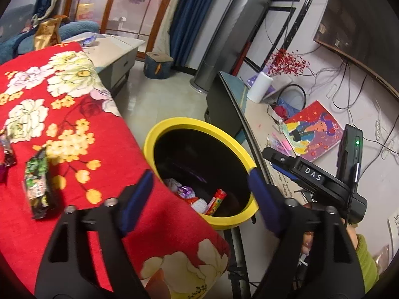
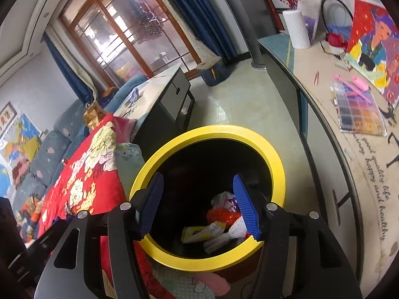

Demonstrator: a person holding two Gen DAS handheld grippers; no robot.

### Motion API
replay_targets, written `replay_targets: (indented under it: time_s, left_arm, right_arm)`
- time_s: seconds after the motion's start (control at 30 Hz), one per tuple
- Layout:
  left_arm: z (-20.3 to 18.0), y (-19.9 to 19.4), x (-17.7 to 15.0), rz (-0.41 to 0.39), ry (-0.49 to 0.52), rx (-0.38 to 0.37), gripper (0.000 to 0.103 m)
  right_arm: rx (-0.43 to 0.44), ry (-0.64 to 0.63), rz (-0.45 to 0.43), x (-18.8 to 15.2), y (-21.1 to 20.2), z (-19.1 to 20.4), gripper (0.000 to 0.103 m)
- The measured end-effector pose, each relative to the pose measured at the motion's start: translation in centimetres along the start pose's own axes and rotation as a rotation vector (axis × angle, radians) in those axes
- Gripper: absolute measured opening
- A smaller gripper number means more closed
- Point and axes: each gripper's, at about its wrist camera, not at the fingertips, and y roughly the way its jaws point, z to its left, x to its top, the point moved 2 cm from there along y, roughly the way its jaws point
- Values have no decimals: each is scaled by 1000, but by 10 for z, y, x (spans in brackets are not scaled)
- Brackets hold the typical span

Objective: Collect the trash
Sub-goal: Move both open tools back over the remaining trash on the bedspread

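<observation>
Now one bin (image 2: pixel 281 172), two empty tongs (image 2: pixel 198 206).

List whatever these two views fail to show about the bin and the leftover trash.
- Bin floor: right wrist view, the right gripper fingers cover part of the wrappers.
- Dark wrapper: left wrist view, cut off by the image edge.
- Green snack packet: print blurred, unreadable.

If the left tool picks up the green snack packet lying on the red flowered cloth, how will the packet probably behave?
The green snack packet looks like thin printed film lying flat on the red flowered cloth, so it is probably light and floppy. Its glossy surface may slip between the pads, and it may crumple. The left tool stands open and empty.
</observation>
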Motion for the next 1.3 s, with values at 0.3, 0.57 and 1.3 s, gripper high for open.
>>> replay_targets:
  time_s: [0.3, 0.57, 1.3]
  left_arm:
    - [23, -26, 0, -35, -32, 75, 92]
    - [33, -53, -1, -91, -22, 132, 92]
    - [77, -117, -2, -246, -60, 248, 92]
  right_arm:
    - [-19, -124, -46, -1, -9, 30, 65]
    - [21, -199, -46, -10, -13, 64, 66]
    - [154, -358, -6, -40, -16, 149, 70]
